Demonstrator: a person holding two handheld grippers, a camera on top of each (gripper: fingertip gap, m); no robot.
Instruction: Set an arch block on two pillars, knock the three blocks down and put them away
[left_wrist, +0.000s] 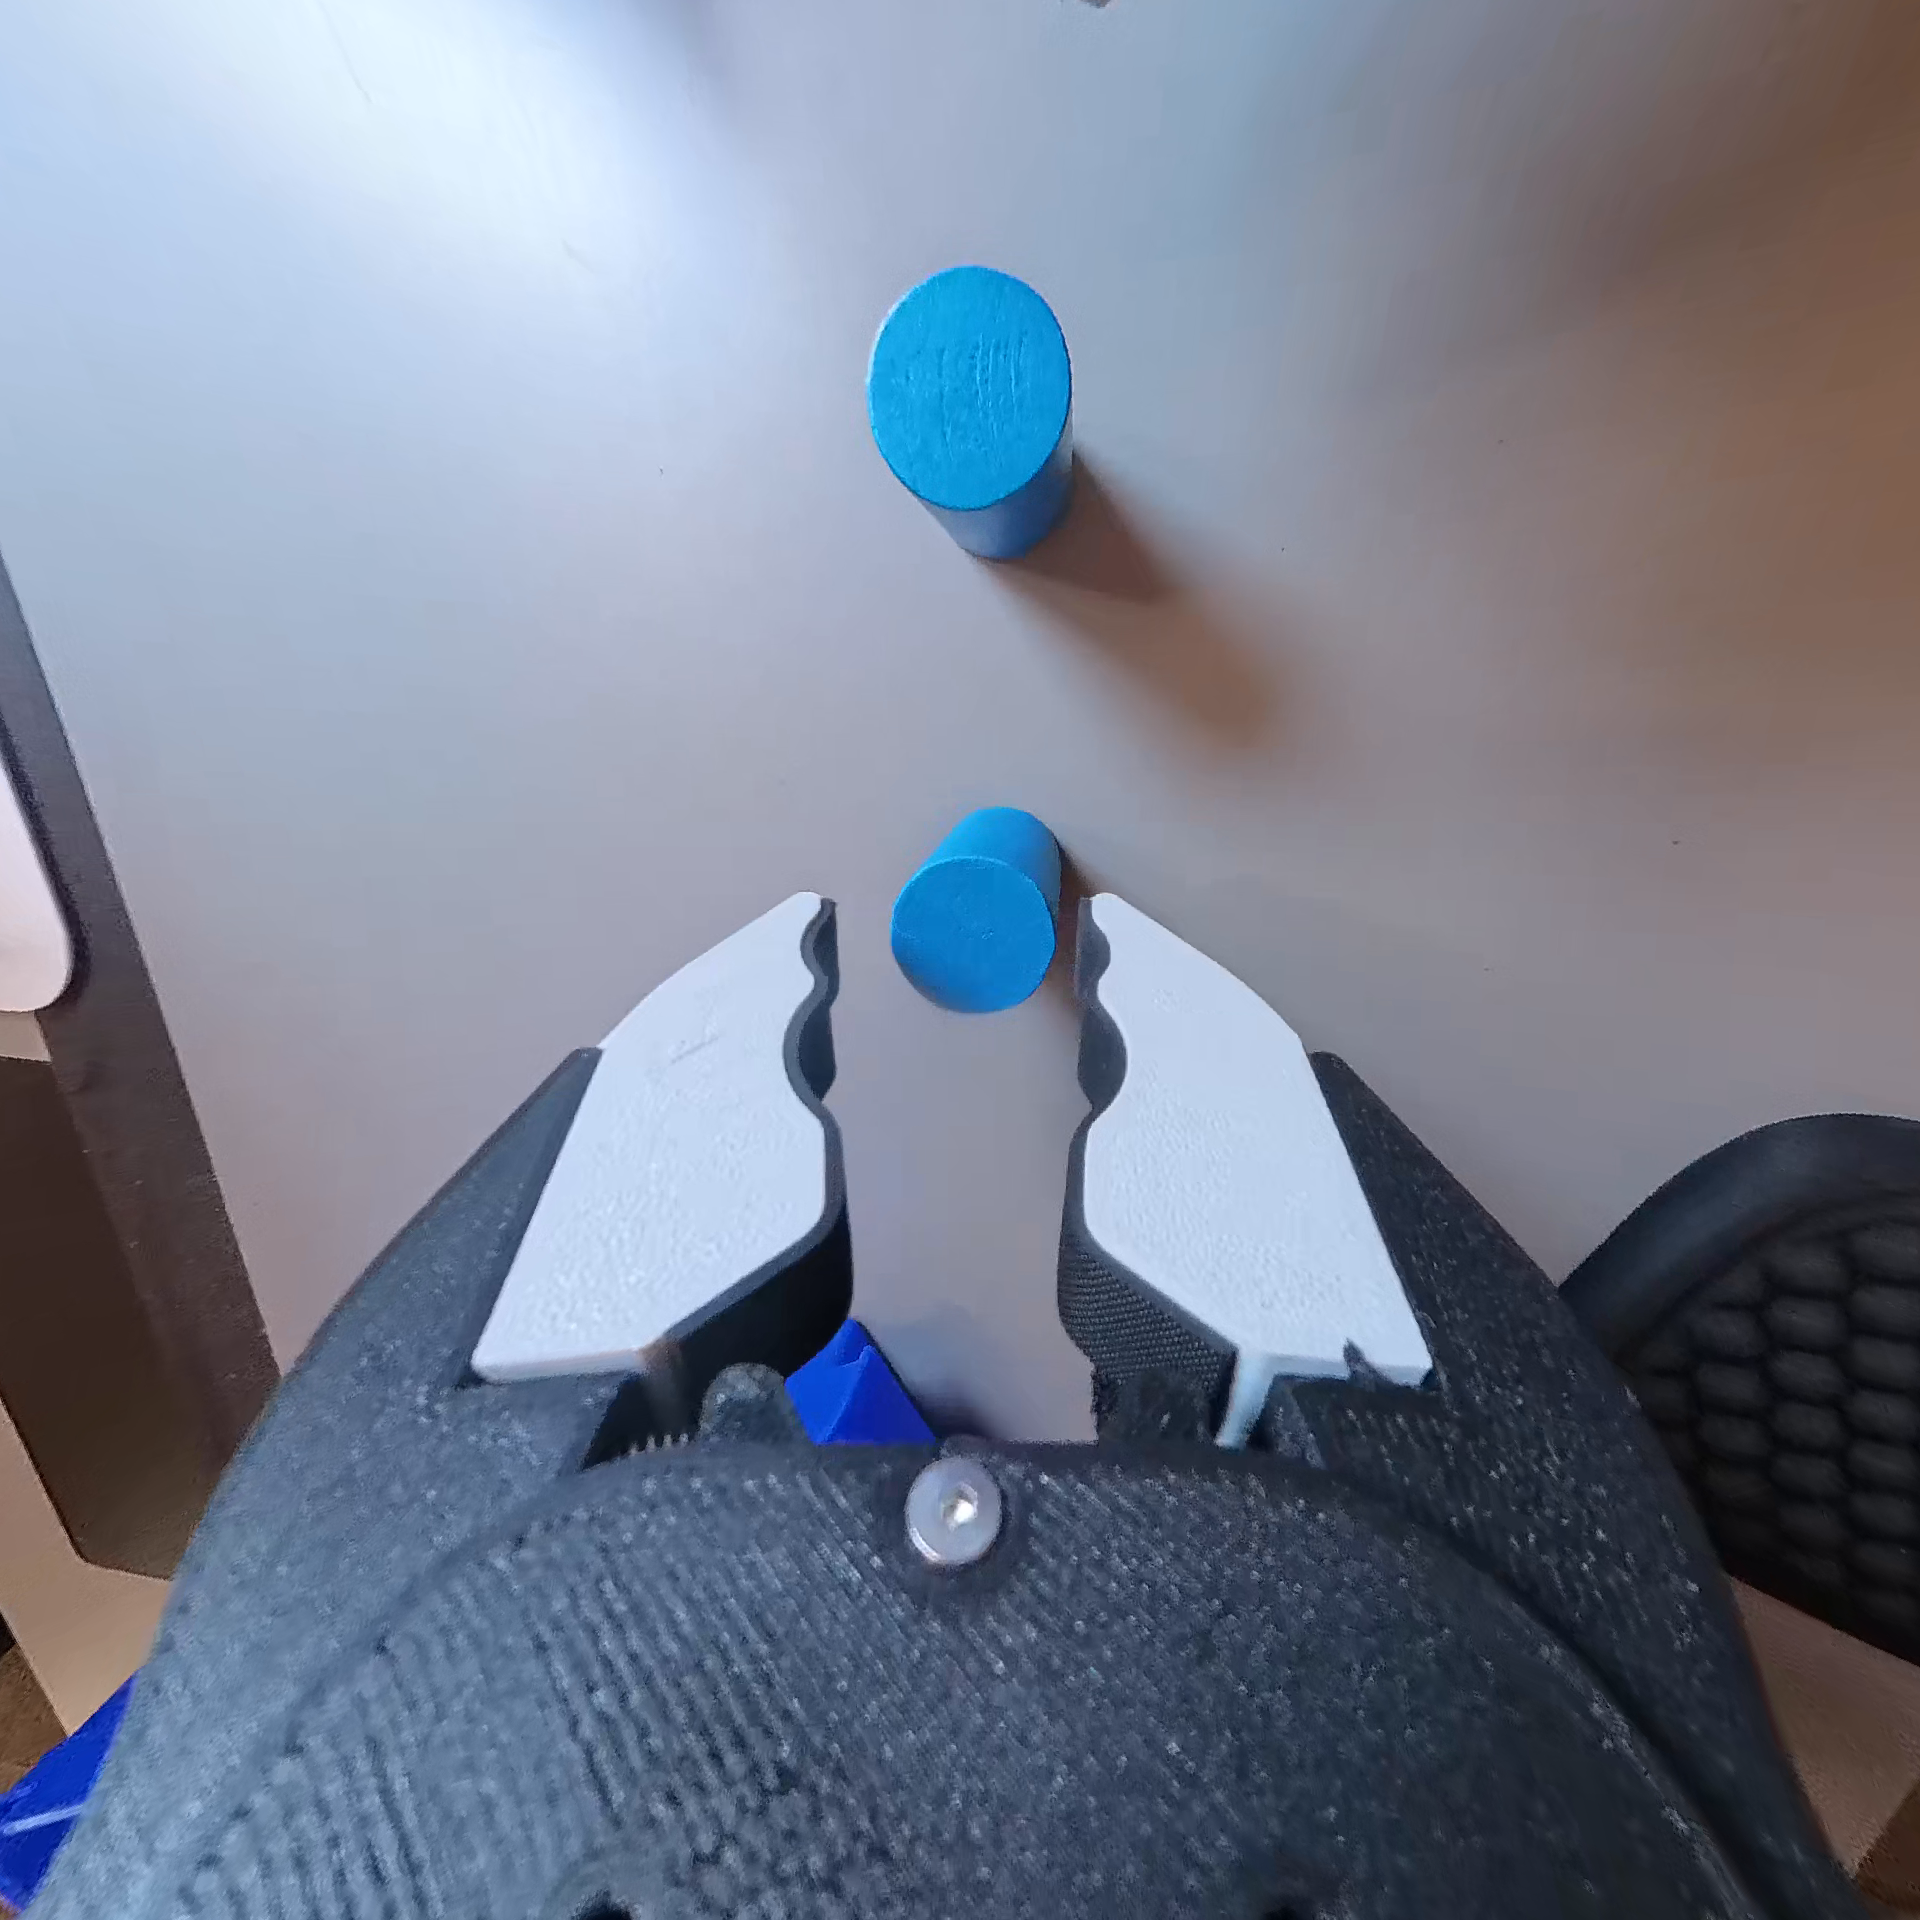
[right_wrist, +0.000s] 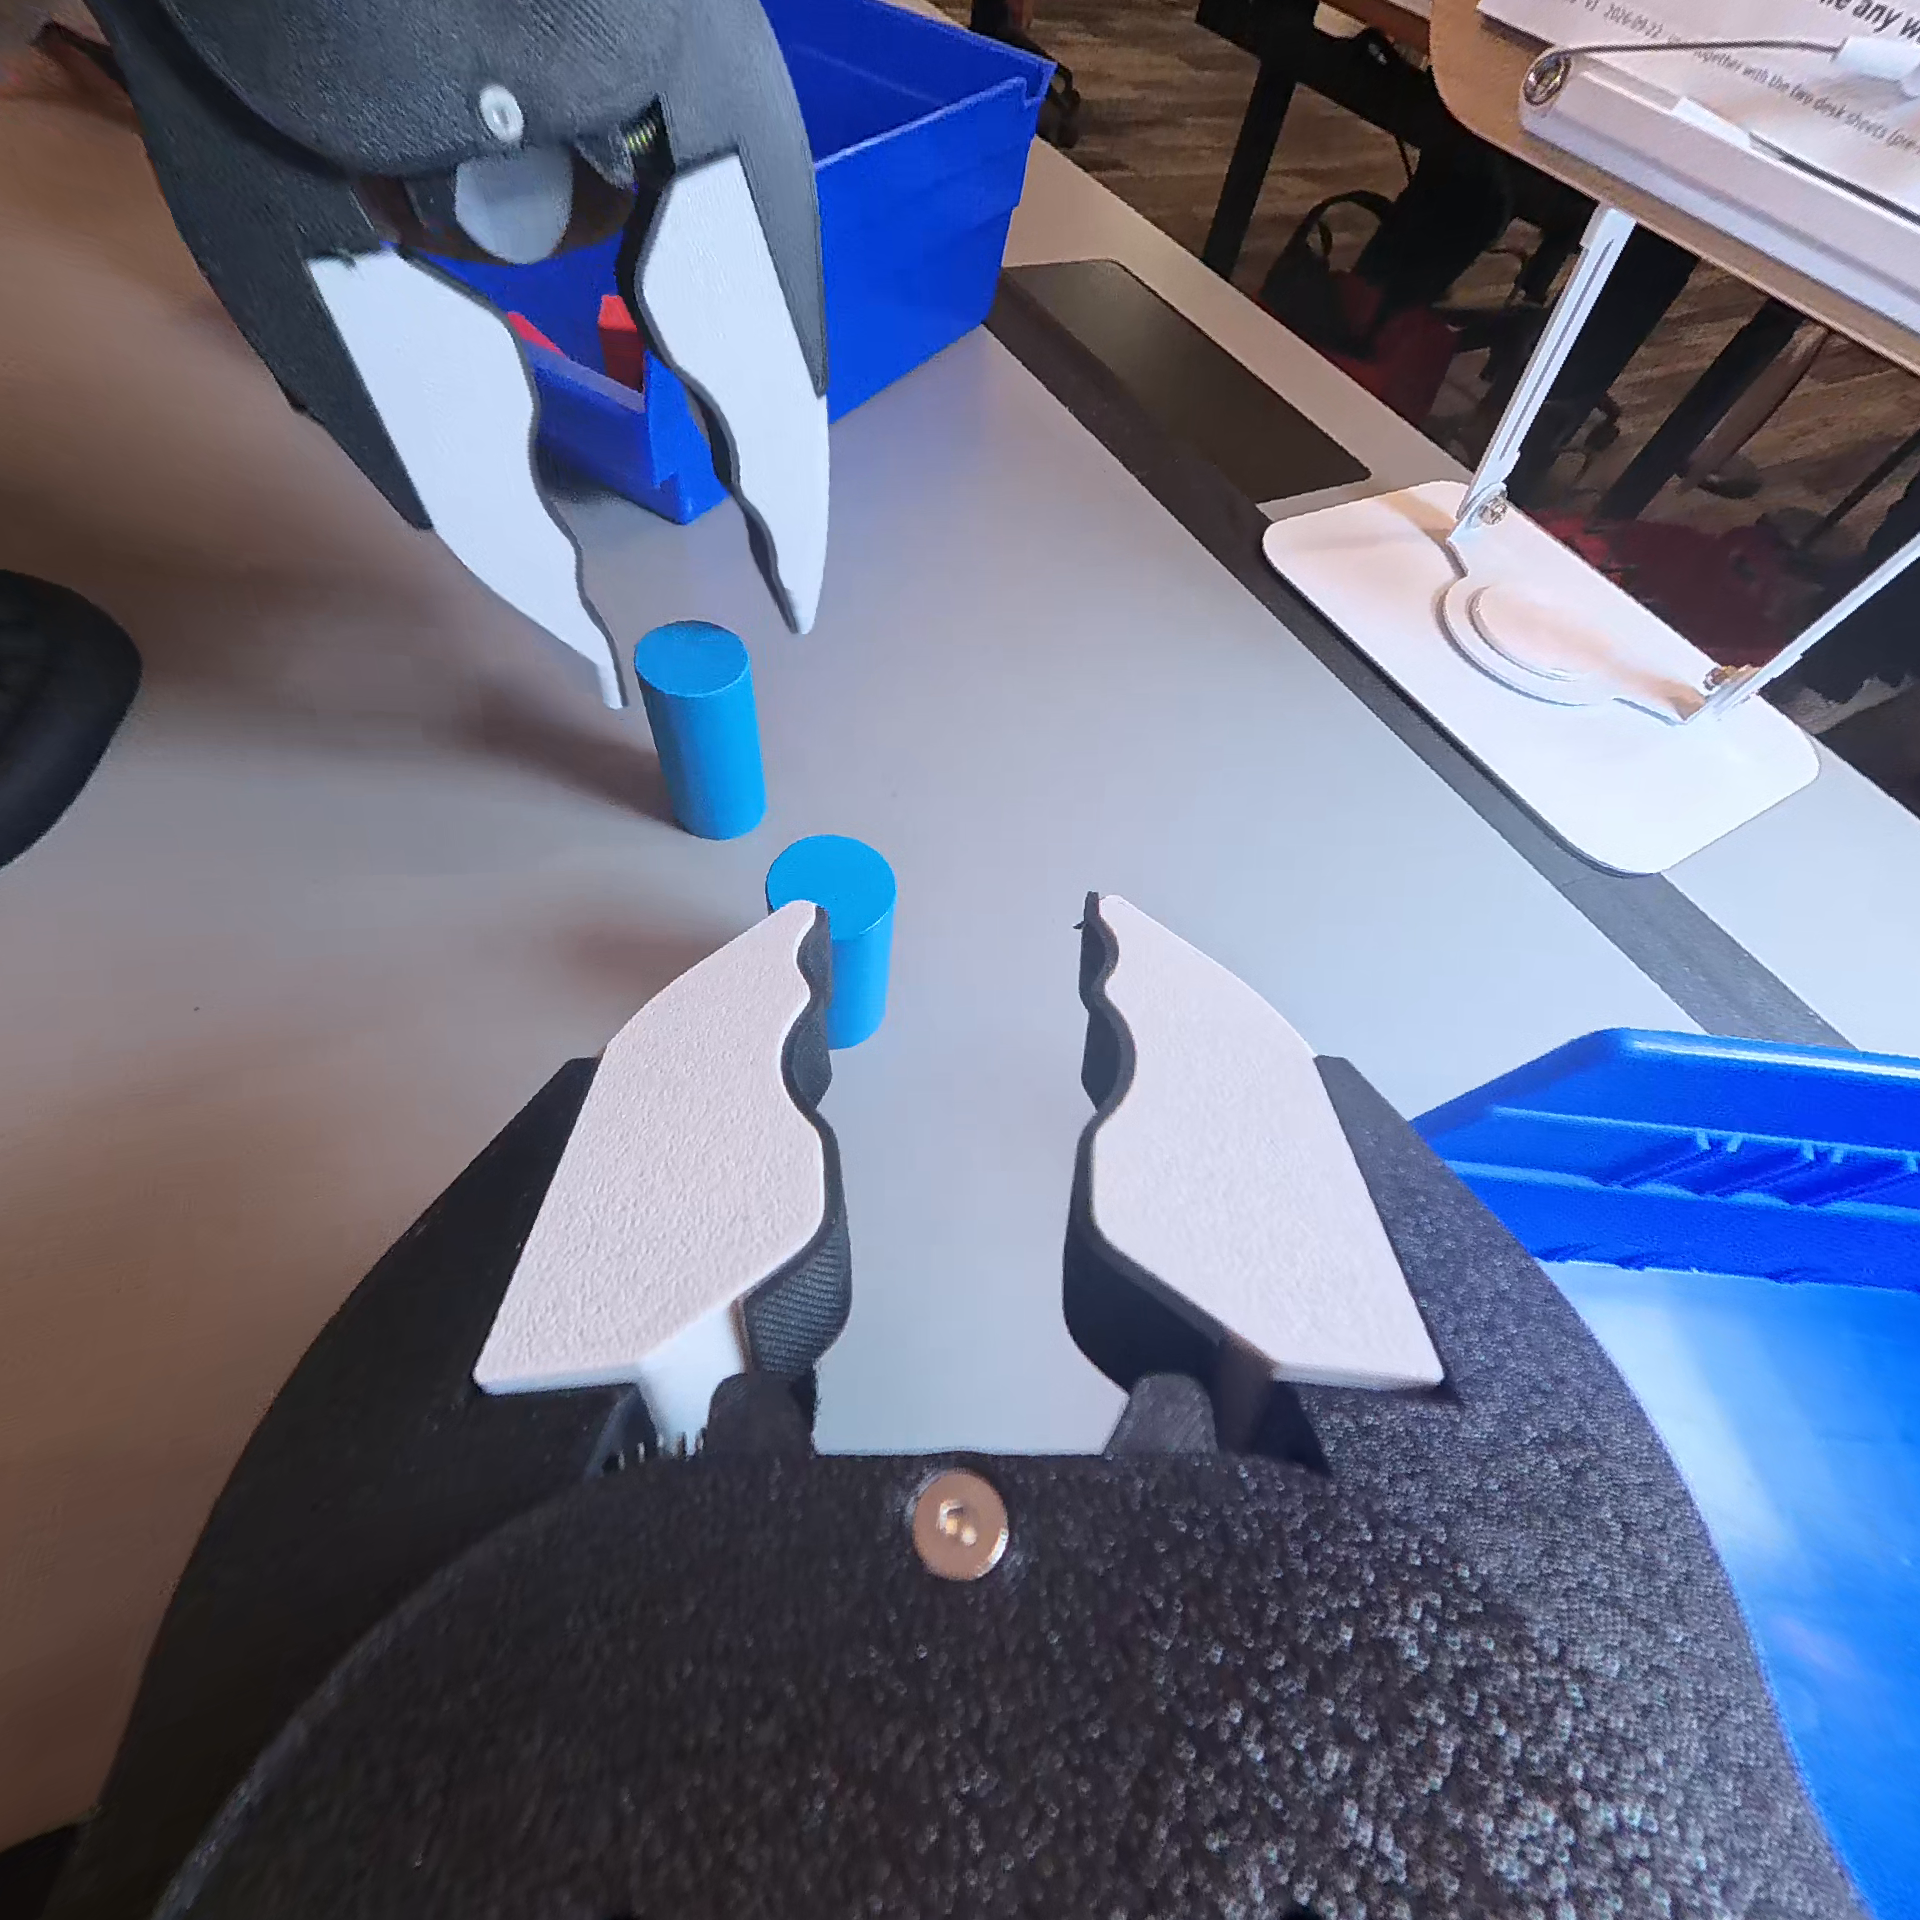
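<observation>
— Grey table (right_wrist: 1039, 727): two upright blue wooden cylinder pillars (right_wrist: 704, 743) (right_wrist: 847, 940) stand close together. Arch?

— Unseen. Left tool (right_wrist: 707, 655) hangs spread above the far pillar; right tool (right_wrist: 951, 909), spread and empty, has the near pillar by its left fingertip.

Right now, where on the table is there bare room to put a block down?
Bare tabletop runs between the two upright blue pillars and the white stand base. It is crowded around the pillars, with the left claw over the far one, the right claw beside the near one.
</observation>
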